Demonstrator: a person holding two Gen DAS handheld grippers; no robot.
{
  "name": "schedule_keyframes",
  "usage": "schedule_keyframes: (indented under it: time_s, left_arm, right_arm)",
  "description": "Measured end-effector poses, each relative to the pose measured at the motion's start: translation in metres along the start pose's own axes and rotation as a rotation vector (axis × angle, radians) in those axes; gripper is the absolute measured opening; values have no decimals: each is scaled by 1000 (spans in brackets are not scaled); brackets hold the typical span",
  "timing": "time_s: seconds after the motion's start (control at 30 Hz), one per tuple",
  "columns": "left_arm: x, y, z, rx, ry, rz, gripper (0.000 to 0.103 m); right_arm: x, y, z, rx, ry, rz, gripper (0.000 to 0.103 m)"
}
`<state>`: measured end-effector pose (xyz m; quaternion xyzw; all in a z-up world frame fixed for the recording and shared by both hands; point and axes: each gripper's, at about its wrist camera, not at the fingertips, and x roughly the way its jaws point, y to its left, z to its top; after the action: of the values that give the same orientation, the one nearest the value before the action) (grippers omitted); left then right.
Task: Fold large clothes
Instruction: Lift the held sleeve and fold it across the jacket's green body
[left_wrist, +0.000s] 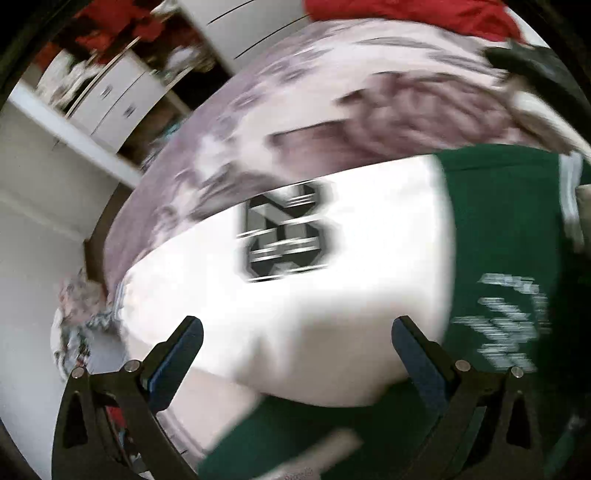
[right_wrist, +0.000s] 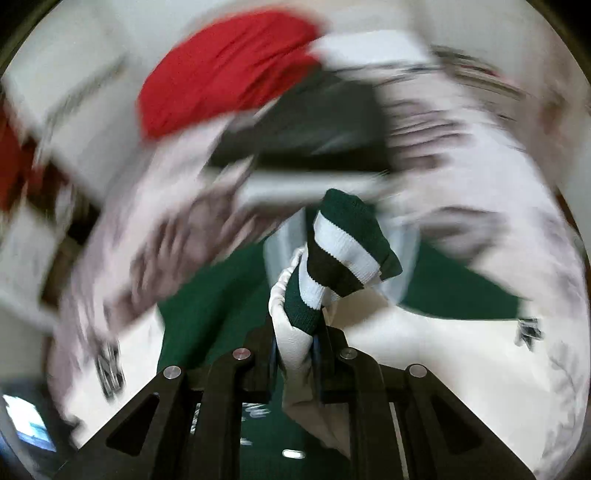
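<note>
Right tongs (right_wrist: 295, 343): we see them pressed together on the striped cuff (right_wrist: 343, 258) of the green-and-white jacket (left_wrist: 332, 314), sleeve lifted. Left tongs (left_wrist: 295, 347): spread wide, holding nothing, hovering over the white sleeve panel. The jacket lies on the patterned bed cover (left_wrist: 295, 92), a red garment (right_wrist: 221, 74) beyond. Both views are motion-blurred. We judge folding barely begun: one sleeve in hand, body folds remaining.
</note>
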<state>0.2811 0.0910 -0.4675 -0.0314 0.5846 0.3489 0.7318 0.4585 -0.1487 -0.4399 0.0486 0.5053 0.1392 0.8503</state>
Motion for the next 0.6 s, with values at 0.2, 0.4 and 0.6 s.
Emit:
schedule_keyframes:
  time_s: [0.2,0.4,0.6]
  left_arm:
    - [34,61,-10,-38,41,44,103]
    - [49,98,-26,-49,100,-21,103]
    - [73,153,-48,-201,267,-190,103]
  right_arm:
    - [101,102,-68,-249,234,-13,20]
    - [55,35,-88,81,323,198,52]
    - [-19,-45,-134,317,386,30,53]
